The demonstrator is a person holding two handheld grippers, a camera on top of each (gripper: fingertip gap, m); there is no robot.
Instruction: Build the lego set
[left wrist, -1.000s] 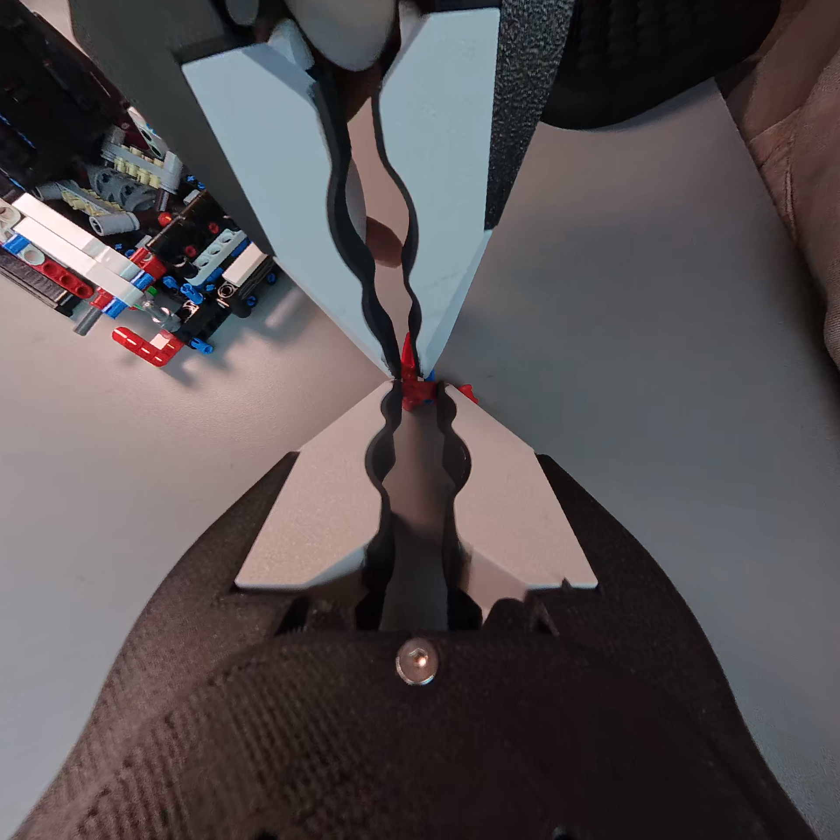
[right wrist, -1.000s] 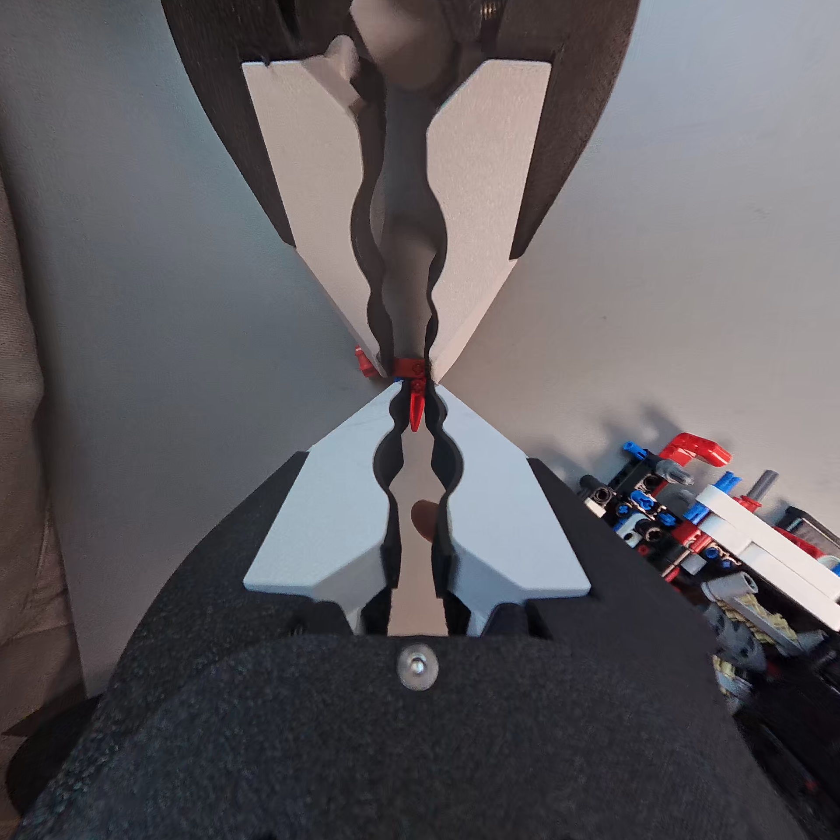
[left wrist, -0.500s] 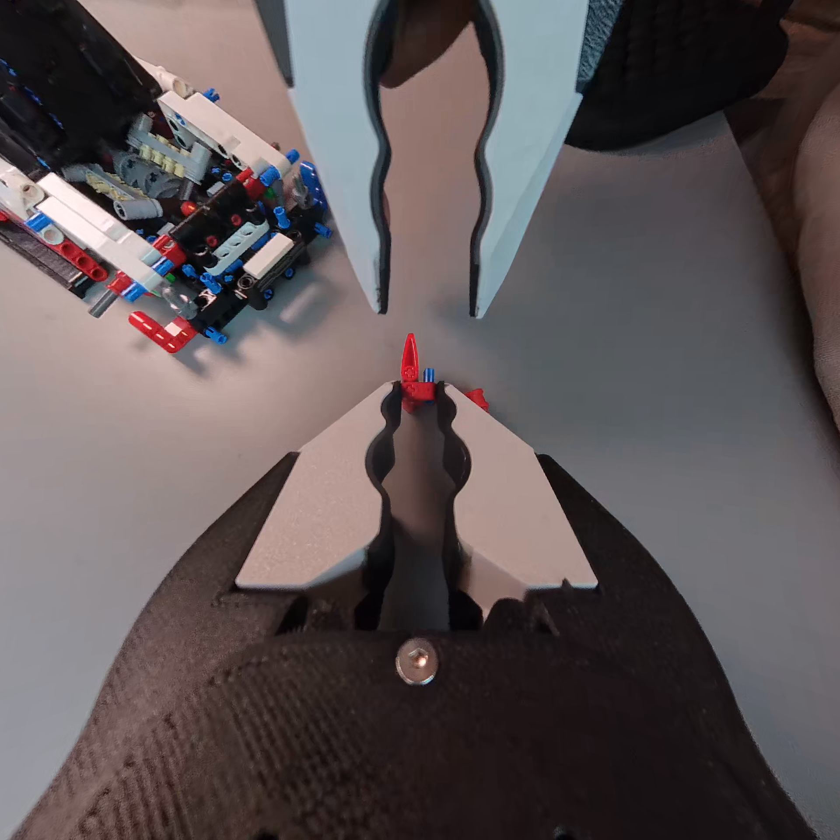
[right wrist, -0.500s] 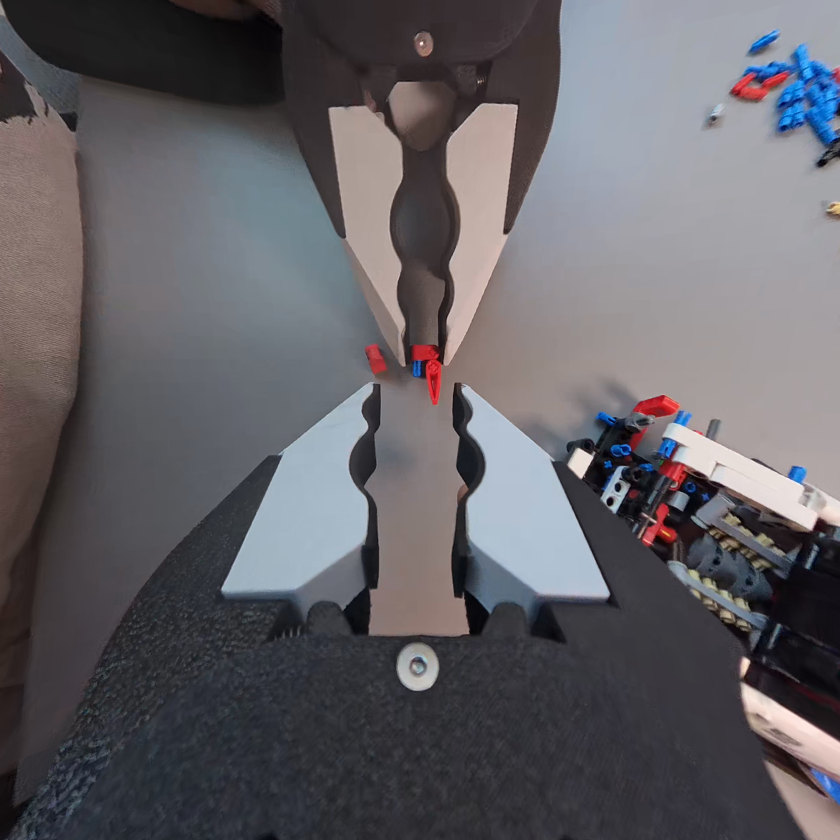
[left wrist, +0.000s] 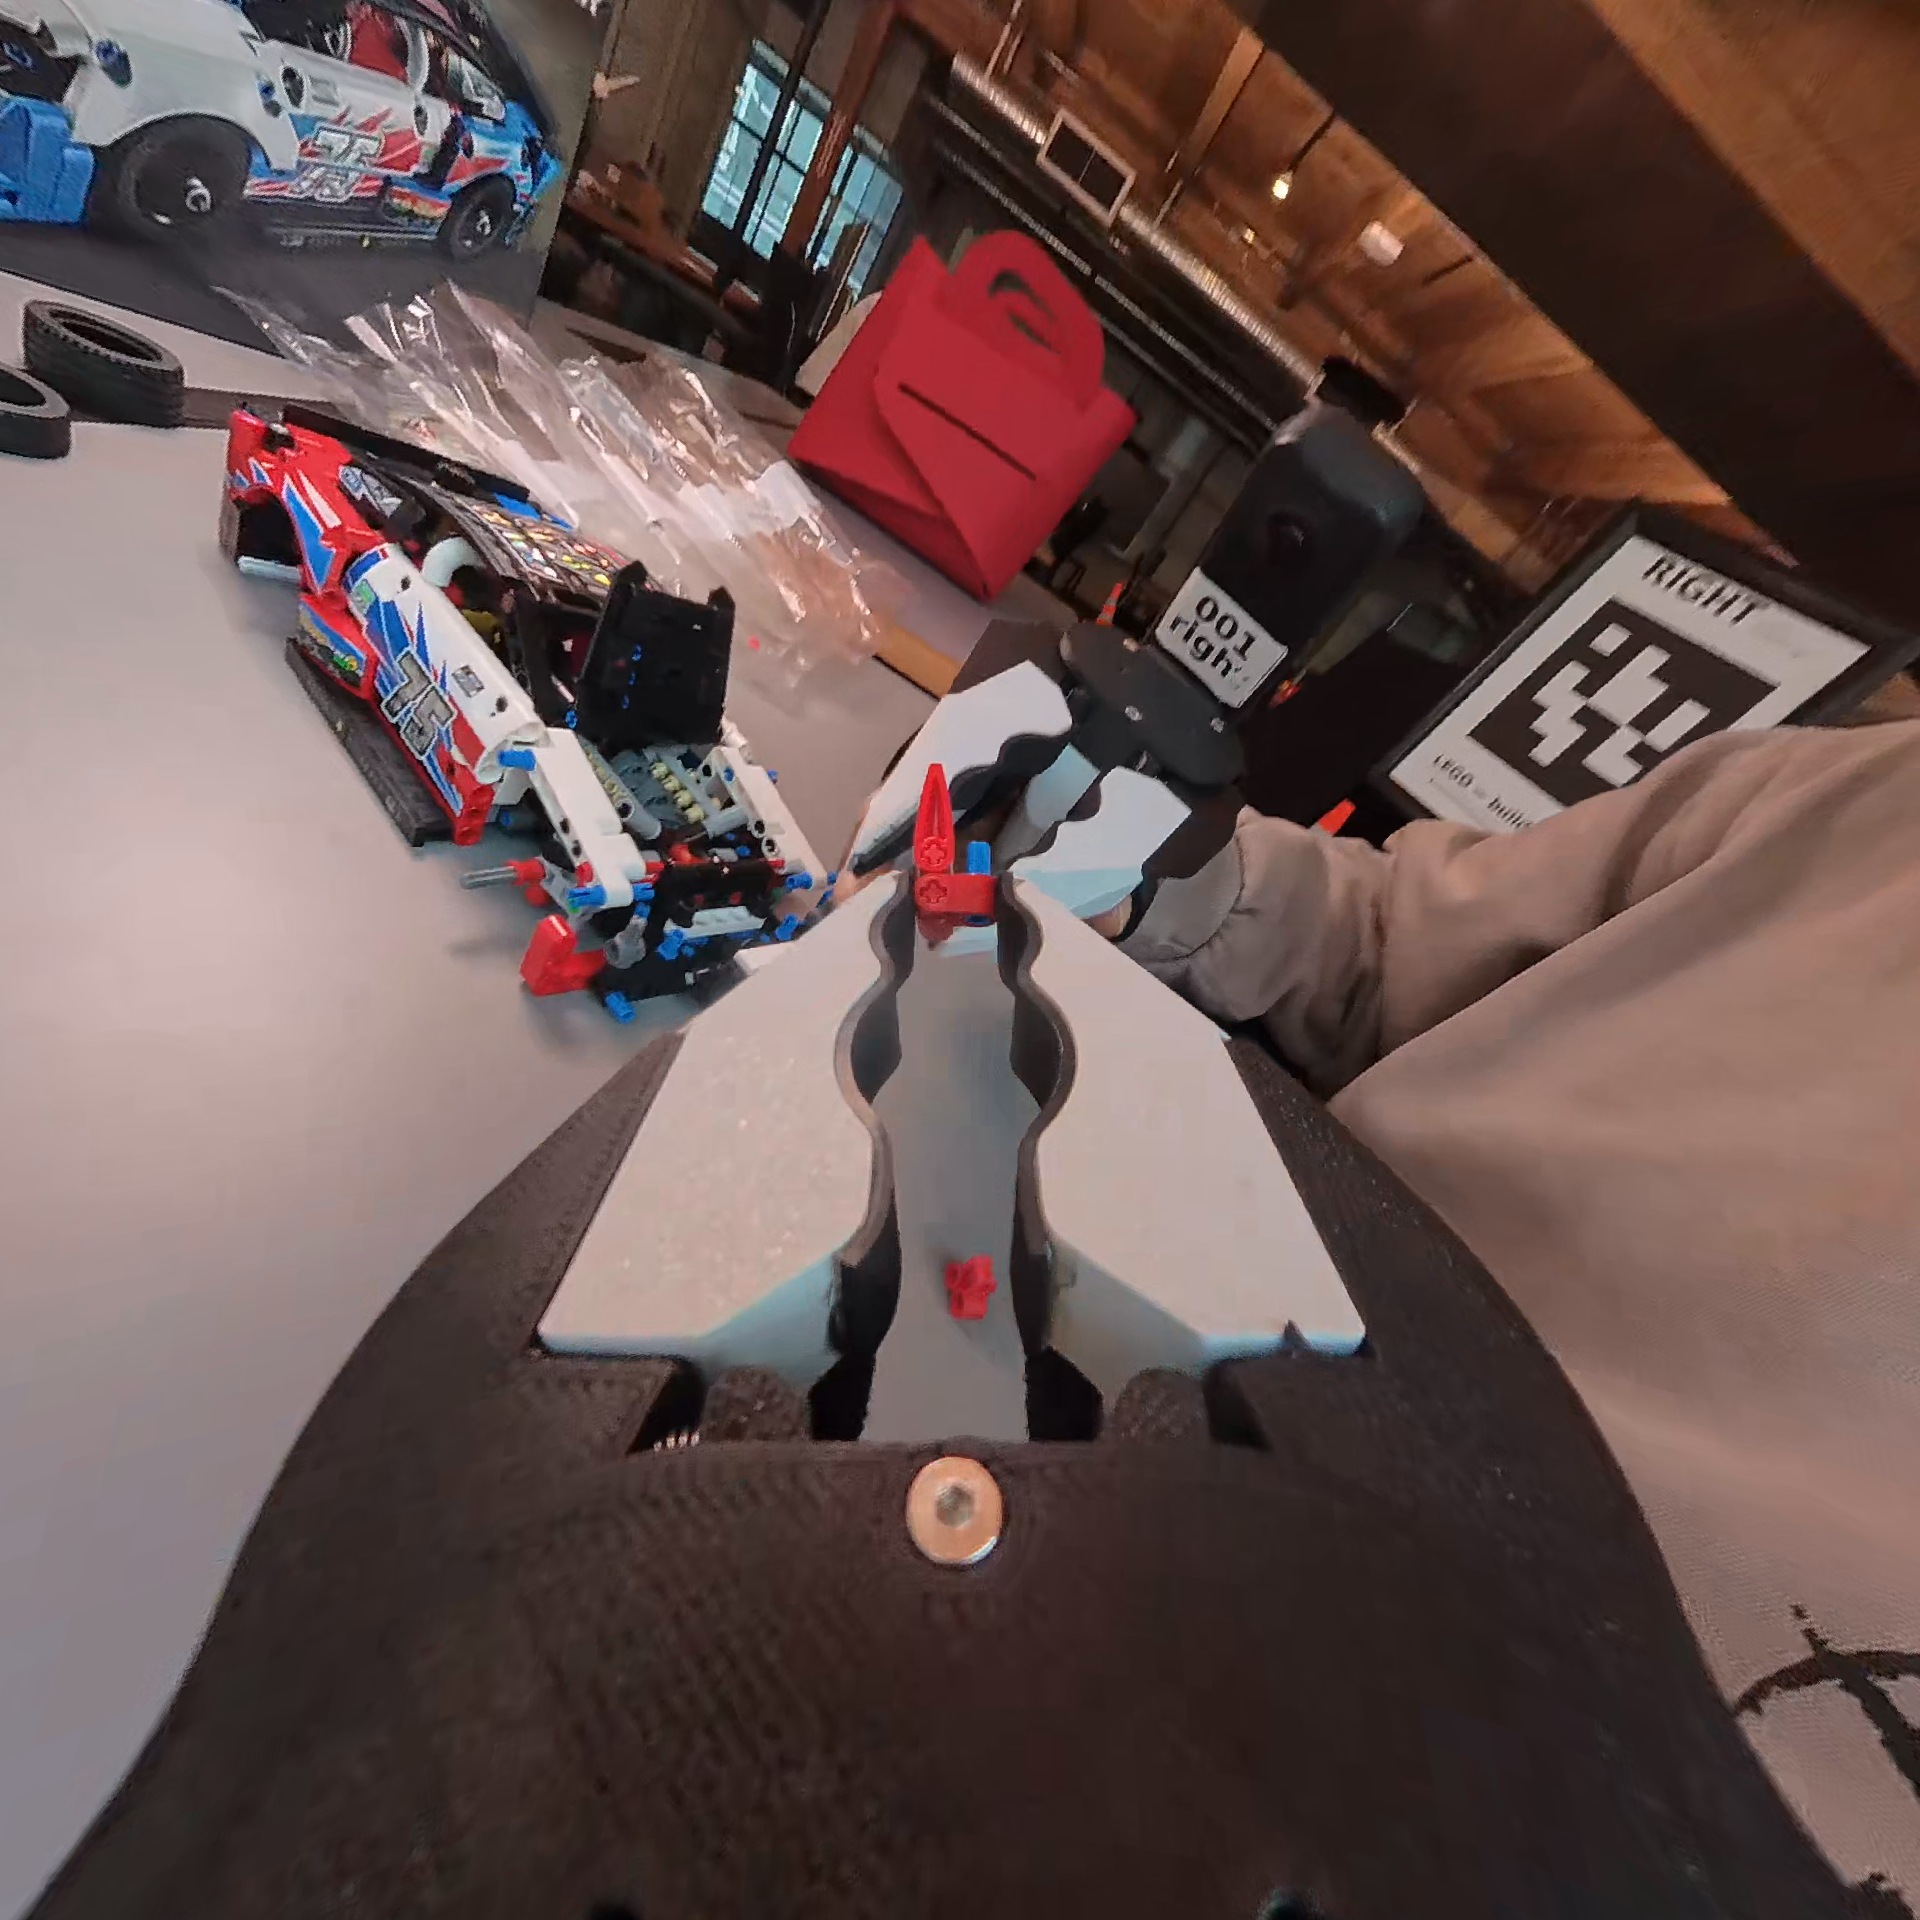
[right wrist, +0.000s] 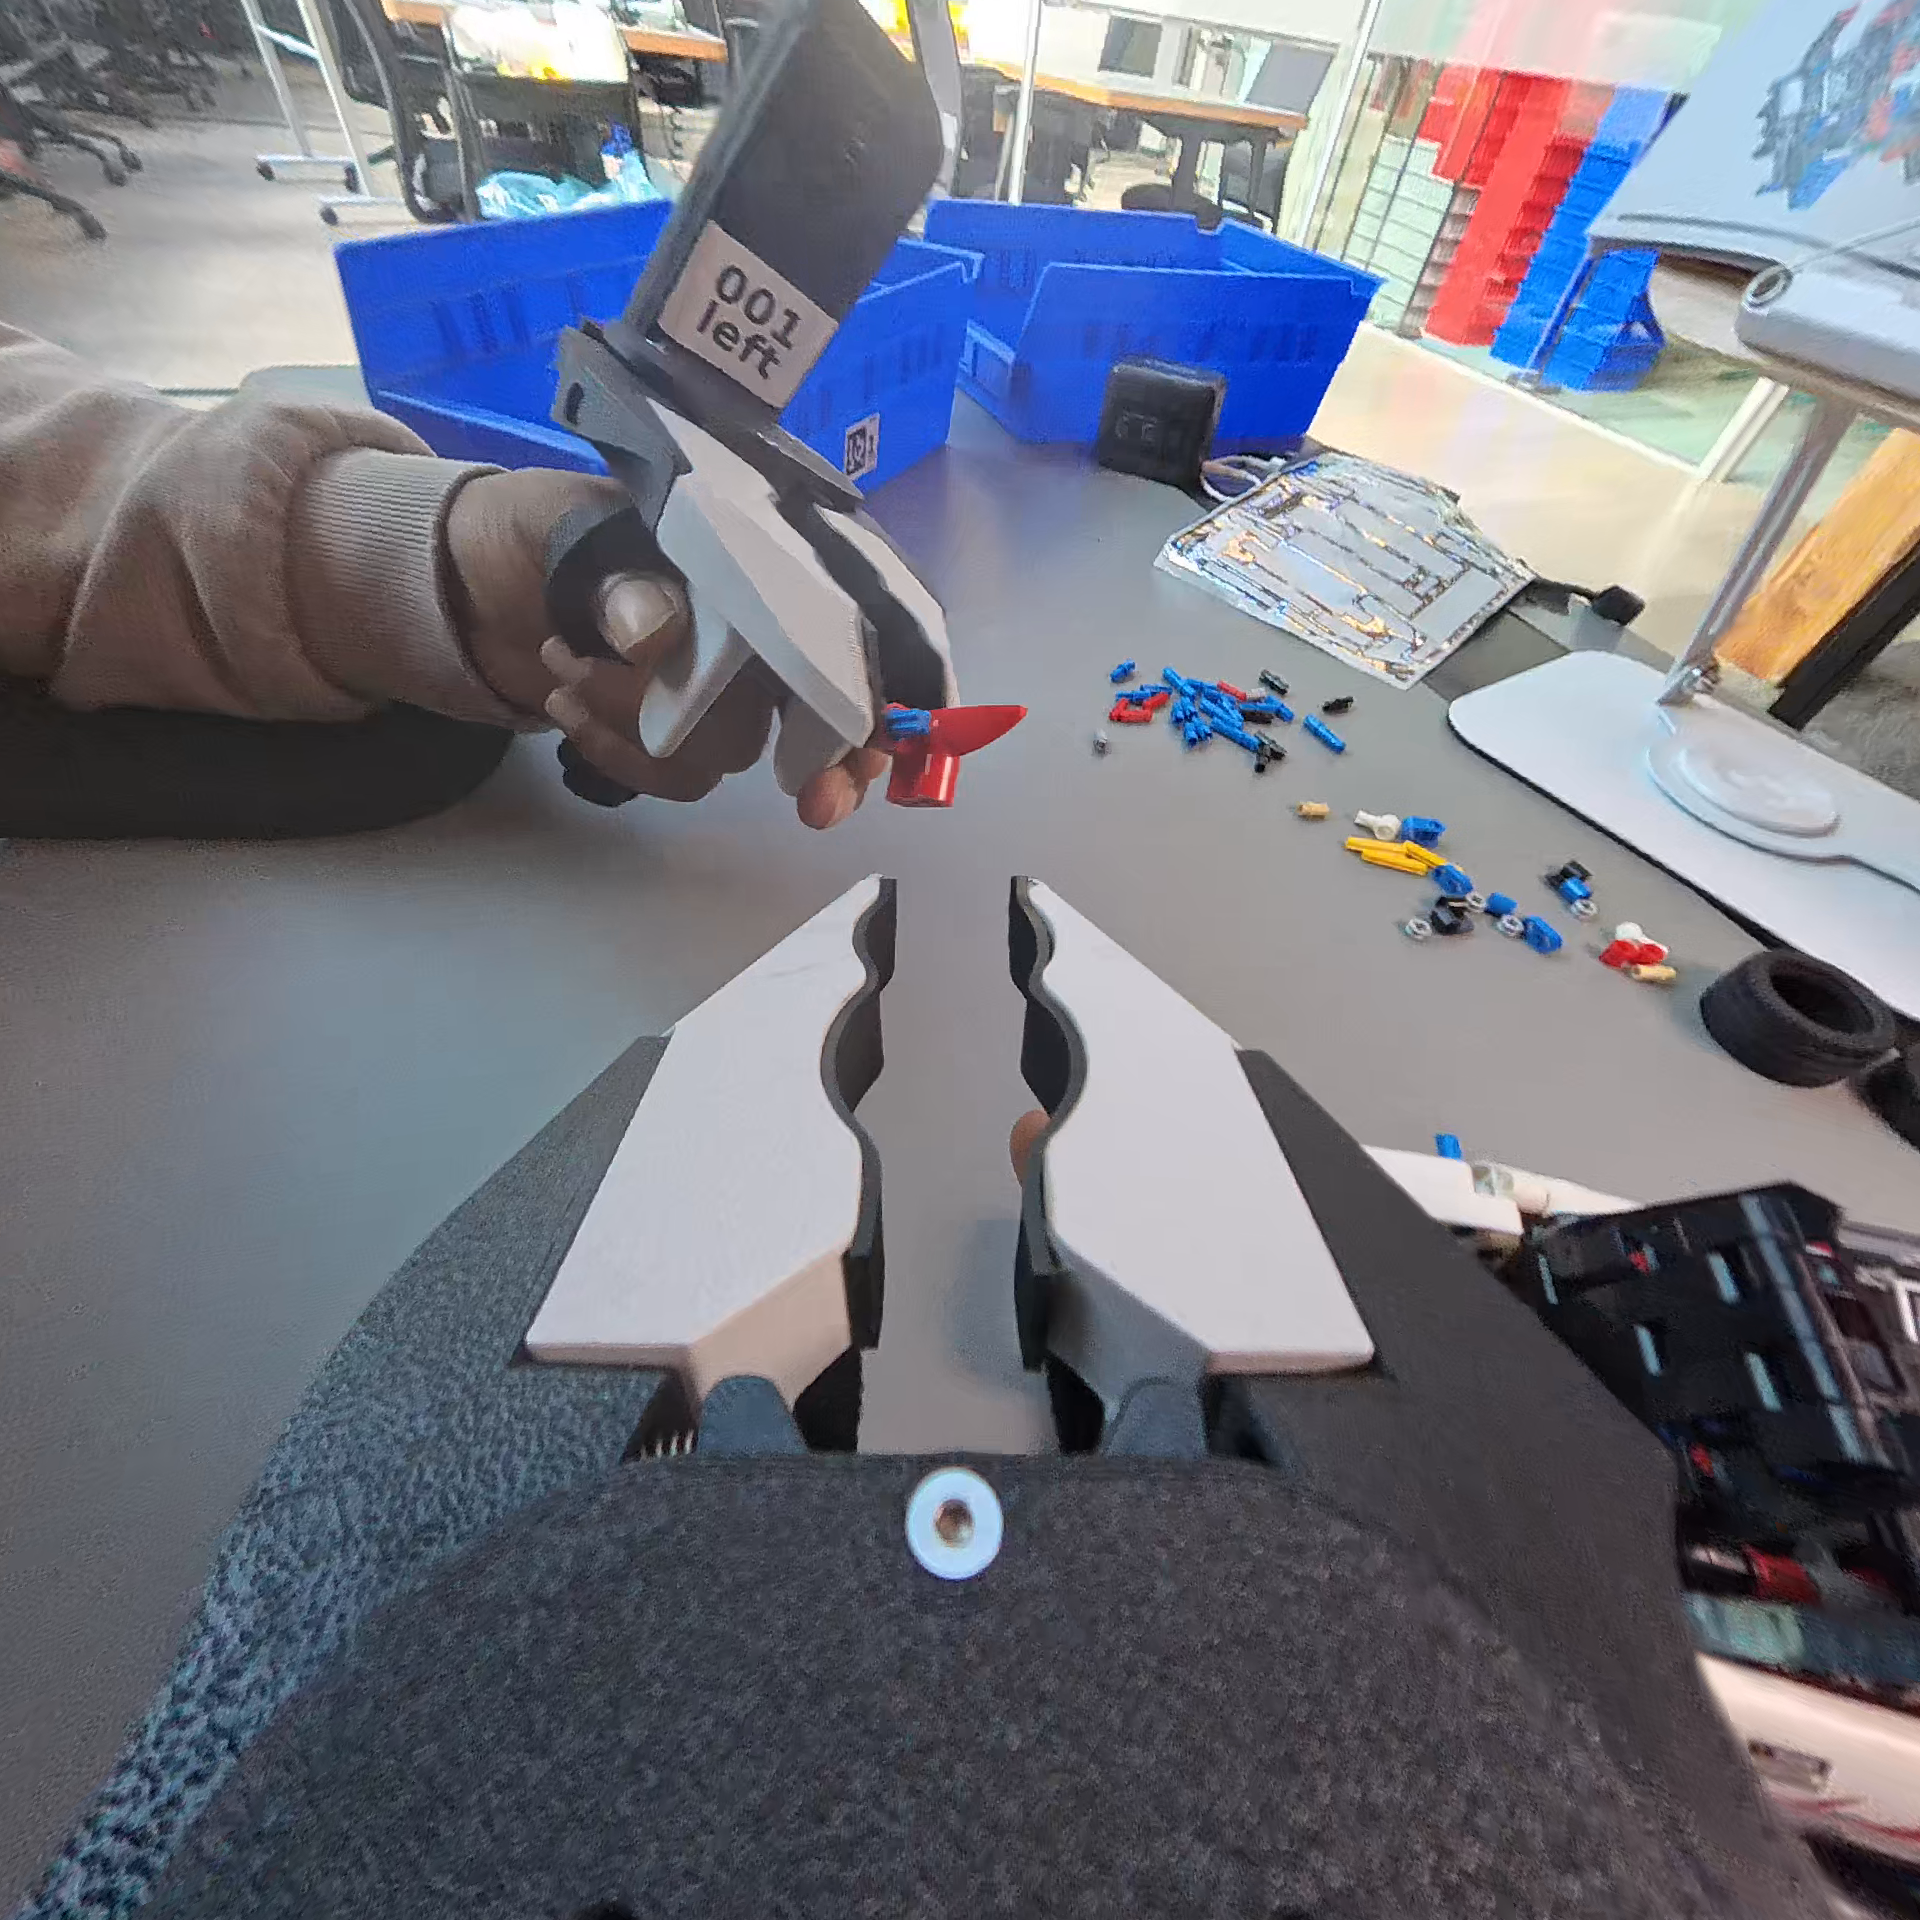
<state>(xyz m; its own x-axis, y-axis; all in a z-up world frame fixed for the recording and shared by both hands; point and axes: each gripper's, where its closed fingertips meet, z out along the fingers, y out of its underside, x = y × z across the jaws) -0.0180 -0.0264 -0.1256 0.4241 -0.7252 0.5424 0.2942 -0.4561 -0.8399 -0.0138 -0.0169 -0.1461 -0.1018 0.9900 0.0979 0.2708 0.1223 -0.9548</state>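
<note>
My left gripper [left wrist: 951, 896] is shut on a small red piece with a pointed fin and a blue pin [left wrist: 940, 862], held above the grey table [left wrist: 208, 1091]. The same piece [right wrist: 940, 743] shows at that gripper's tips [right wrist: 904, 727] in the right wrist view. My right gripper [right wrist: 951, 888] is open and empty, drawn back from the piece; it also shows beyond the left tips [left wrist: 997, 790]. The half-built car [left wrist: 499, 717] lies to the left, and at the lower right in the right wrist view [right wrist: 1714, 1403]. A small red part [left wrist: 969, 1286] lies on the table under my left gripper.
Loose blue, red, yellow and black pins [right wrist: 1216, 712] lie scattered on the table. Black tyres [right wrist: 1797, 1018] [left wrist: 99, 358], clear bags [left wrist: 582, 447], a red bag [left wrist: 956, 416], blue bins [right wrist: 1143, 312], a sticker sheet [right wrist: 1340, 561] and a lamp base [right wrist: 1662, 758] stand around. Only a small space, under 4 cm, lies between the two pairs of fingers.
Both grippers have tilted up from looking down at the table and moved apart. The right gripper, open since half a second ago, has drawn farther back. The left still holds the red piece.
</note>
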